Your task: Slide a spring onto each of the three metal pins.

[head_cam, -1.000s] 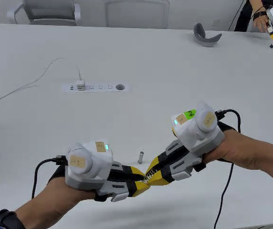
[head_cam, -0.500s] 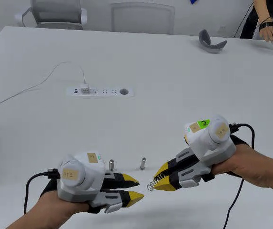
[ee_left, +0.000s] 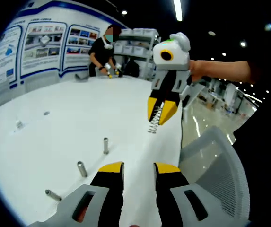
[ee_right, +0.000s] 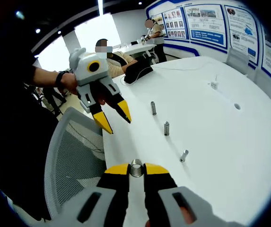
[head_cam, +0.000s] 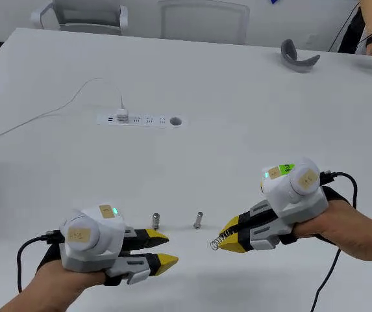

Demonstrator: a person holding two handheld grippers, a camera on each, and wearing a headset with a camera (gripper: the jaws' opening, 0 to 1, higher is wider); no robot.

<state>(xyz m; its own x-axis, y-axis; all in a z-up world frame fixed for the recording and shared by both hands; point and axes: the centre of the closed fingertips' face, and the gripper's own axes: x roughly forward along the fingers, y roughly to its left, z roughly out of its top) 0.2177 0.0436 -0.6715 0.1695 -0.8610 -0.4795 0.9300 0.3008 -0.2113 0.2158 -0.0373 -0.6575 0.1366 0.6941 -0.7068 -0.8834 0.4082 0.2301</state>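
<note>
Now, head view: right gripper [head_cam: 223, 239] clamps a spring [head_cam: 215, 244] near the nearest pin [head_cam: 198, 220]. Left gripper view: left gripper [ee_left: 138, 168] gapes wide, empty. Right gripper view: two farther pins [ee_right: 153, 108] look coiled already, I judge, and the nearest looks bare, so probably one to go.

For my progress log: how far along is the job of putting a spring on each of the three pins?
Done, apparently: in the right gripper view the far pin and the middle pin look ribbed, as if they carry springs. In hand: the right gripper is shut on a spring. Remaining: the near pin looks bare. The left gripper is open and empty.
</note>
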